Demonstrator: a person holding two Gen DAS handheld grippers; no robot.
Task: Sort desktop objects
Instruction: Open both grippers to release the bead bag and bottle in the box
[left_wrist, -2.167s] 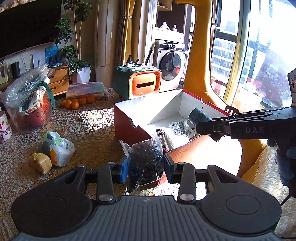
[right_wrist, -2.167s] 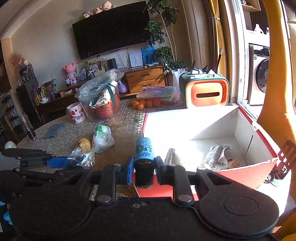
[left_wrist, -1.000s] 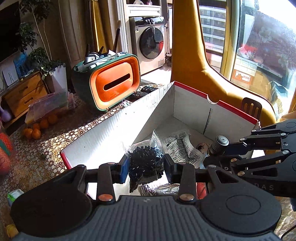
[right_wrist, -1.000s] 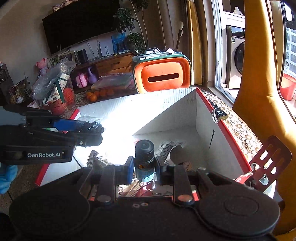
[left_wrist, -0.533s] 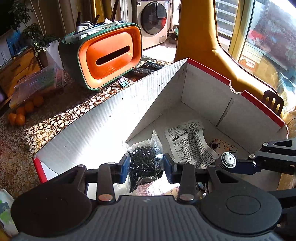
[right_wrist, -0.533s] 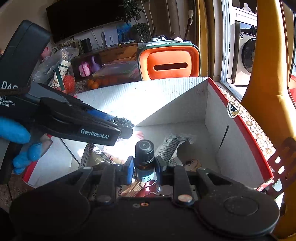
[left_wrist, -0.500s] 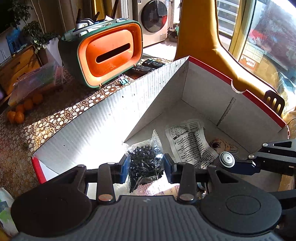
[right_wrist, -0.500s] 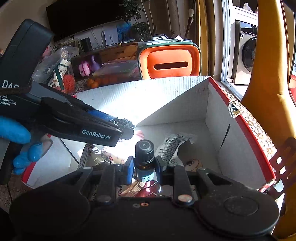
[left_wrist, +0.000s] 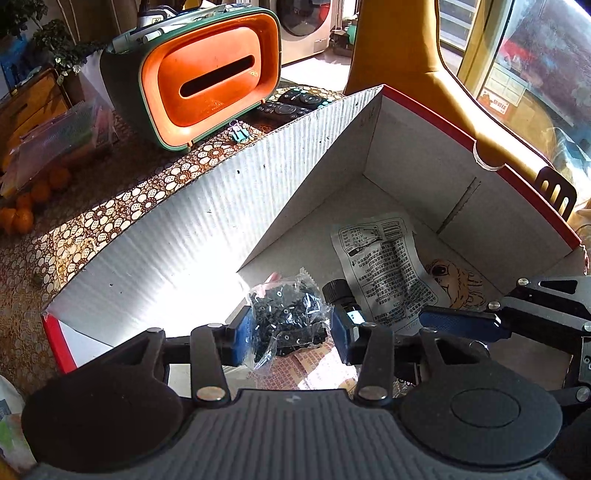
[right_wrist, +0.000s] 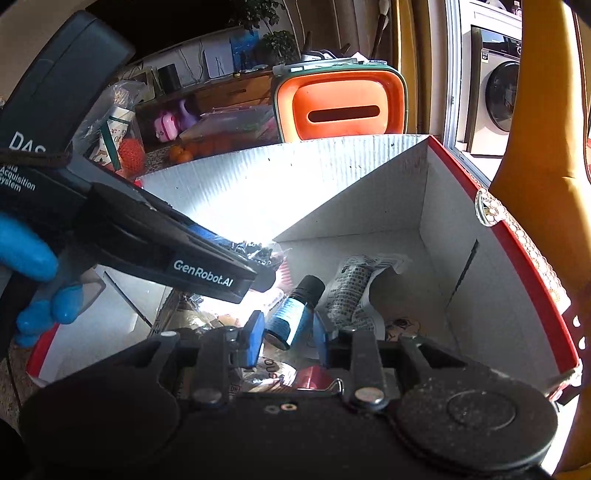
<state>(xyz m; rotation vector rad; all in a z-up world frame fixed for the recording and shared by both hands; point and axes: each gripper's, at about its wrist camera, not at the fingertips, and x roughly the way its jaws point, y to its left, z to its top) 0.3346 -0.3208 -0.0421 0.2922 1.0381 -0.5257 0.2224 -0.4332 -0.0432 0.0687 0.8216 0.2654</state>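
A red cardboard box with white inside (left_wrist: 207, 229) stands open below both grippers. My left gripper (left_wrist: 291, 330) has its jaws apart around a clear bag of small black parts (left_wrist: 286, 317), which hangs loose between the pads. My right gripper (right_wrist: 288, 338) is open; a small dark bottle with a blue label (right_wrist: 293, 315) lies tilted between its fingers, free of the pads. The bottle also shows in the left wrist view (left_wrist: 341, 297). The left gripper shows in the right wrist view (right_wrist: 207, 267).
Inside the box lie a printed white packet (left_wrist: 388, 269), a cartoon-face item (left_wrist: 456, 278) and snack wrappers (left_wrist: 317, 369). An orange and green tissue holder (left_wrist: 207, 77), remote controls (left_wrist: 295, 99) and oranges (left_wrist: 18, 218) sit on the patterned tablecloth behind. A yellow chair (left_wrist: 406, 55) stands on the right.
Both grippers have opened over the box. The bottle has tipped over out of the right gripper's hold. The bag has come loose between the left gripper's pads.
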